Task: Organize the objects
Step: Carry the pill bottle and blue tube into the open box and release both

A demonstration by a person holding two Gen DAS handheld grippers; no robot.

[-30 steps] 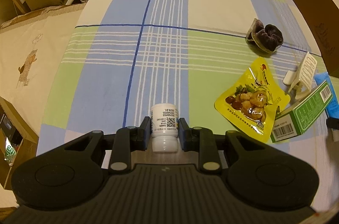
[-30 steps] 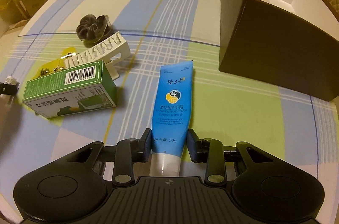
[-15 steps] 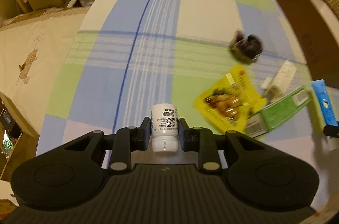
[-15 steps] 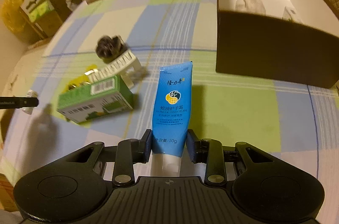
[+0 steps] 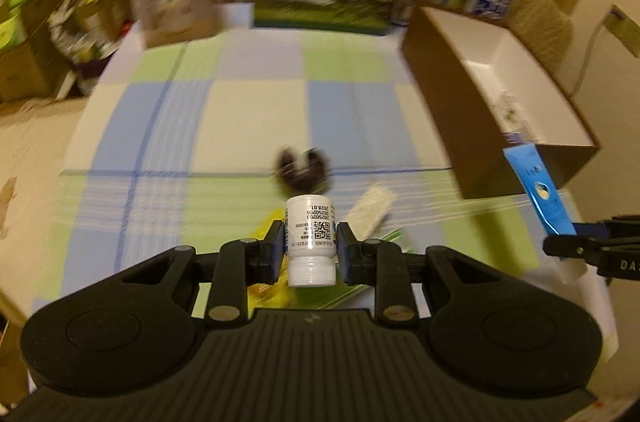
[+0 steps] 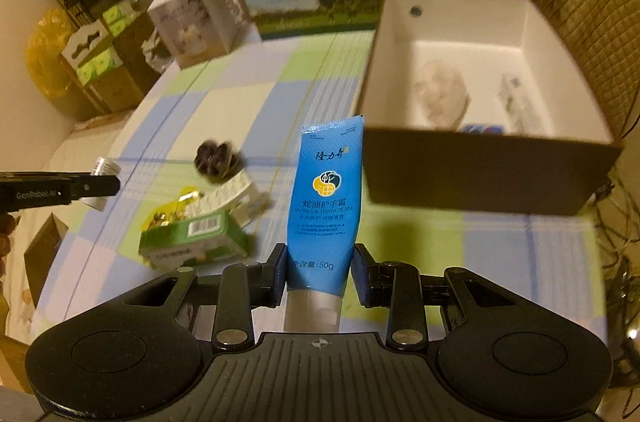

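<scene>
The left hand-held gripper (image 5: 310,254) is clamped on a small white bottle (image 5: 309,236), carried above the checked worktop (image 5: 248,110). The right hand-held gripper (image 6: 320,274) grasps a blue hand-cream tube (image 6: 326,210) near its cap, also off the worktop. Below lie a green carton (image 6: 192,236), a yellow snack pouch (image 6: 172,210), a white comb-like piece (image 6: 226,196) and a dark scrunchie (image 6: 216,156), close together. Farther right stands an open brown box (image 6: 480,170) with white items inside; printed cartons (image 6: 312,2) line the far edge.
</scene>
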